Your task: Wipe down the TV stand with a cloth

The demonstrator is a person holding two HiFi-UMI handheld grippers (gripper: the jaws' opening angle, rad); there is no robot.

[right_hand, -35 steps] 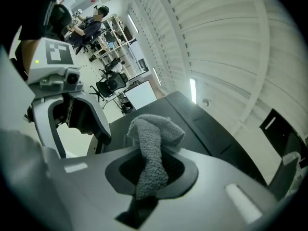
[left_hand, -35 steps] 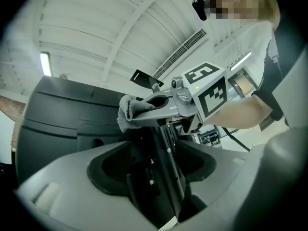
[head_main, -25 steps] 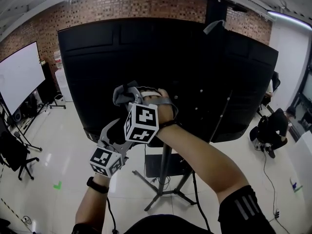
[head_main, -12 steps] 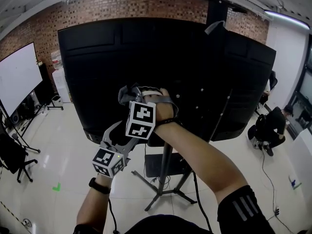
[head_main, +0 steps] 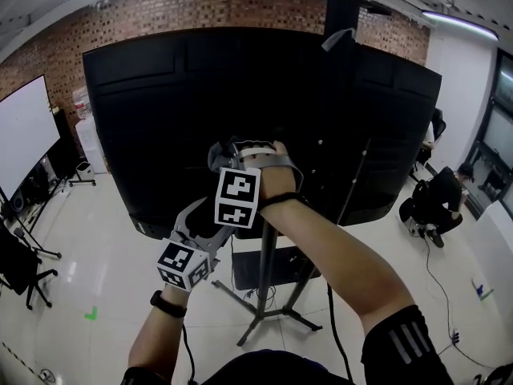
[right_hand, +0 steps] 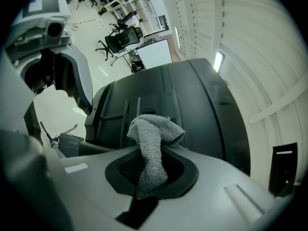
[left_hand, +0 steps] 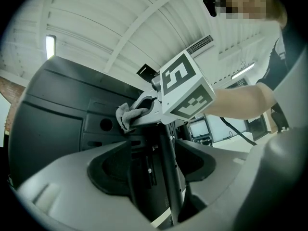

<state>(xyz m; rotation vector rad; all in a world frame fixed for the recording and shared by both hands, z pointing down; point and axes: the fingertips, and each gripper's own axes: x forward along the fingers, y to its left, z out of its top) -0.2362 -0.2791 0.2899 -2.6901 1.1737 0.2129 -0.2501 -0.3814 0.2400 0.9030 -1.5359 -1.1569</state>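
Left gripper: jaws standing apart, straddling slim black metal stand pole, not gripping it. Right gripper: jaws clamping grey terry cloth, holding it by large black TV back panel. Wiping judged underway; next move calling for strokes down pole.

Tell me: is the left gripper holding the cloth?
No: the grey cloth is pinched in the right gripper; the left gripper has its jaws apart.
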